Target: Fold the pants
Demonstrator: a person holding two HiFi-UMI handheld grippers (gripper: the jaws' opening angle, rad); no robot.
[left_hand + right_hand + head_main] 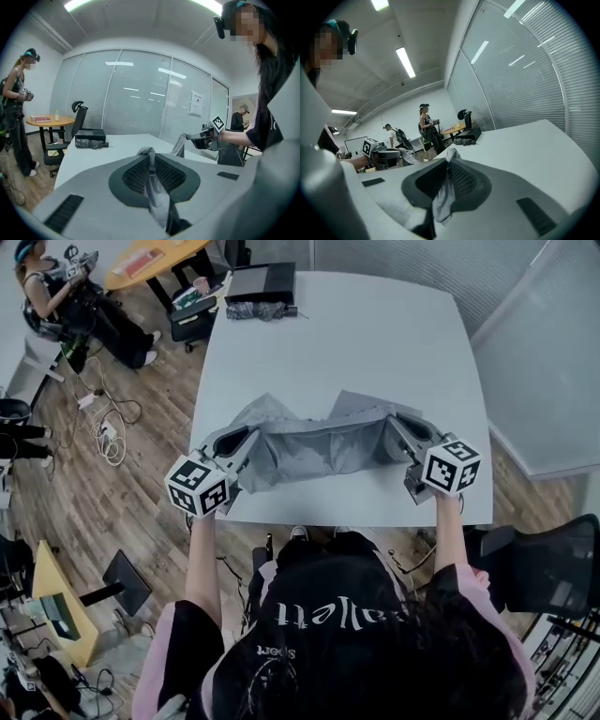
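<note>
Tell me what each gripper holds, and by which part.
Both hold the grey pants: the left gripper pinches the left end, the right gripper the right end. Waistband or hem cannot be told.

Pants [319, 444] on table [375, 343] by near edge, left gripper [246, 444] at one end, right gripper [396, 430] opposite (box [261, 282] at far edge)

We see the pants [309, 442] as thin matt grey cloth, softly creased. The table [375, 343] top is smooth and pale, perhaps laminate. The left gripper [150, 154] and right gripper [449, 159] have matt grey plastic shells and dark ribbed pads [133, 176].
</note>
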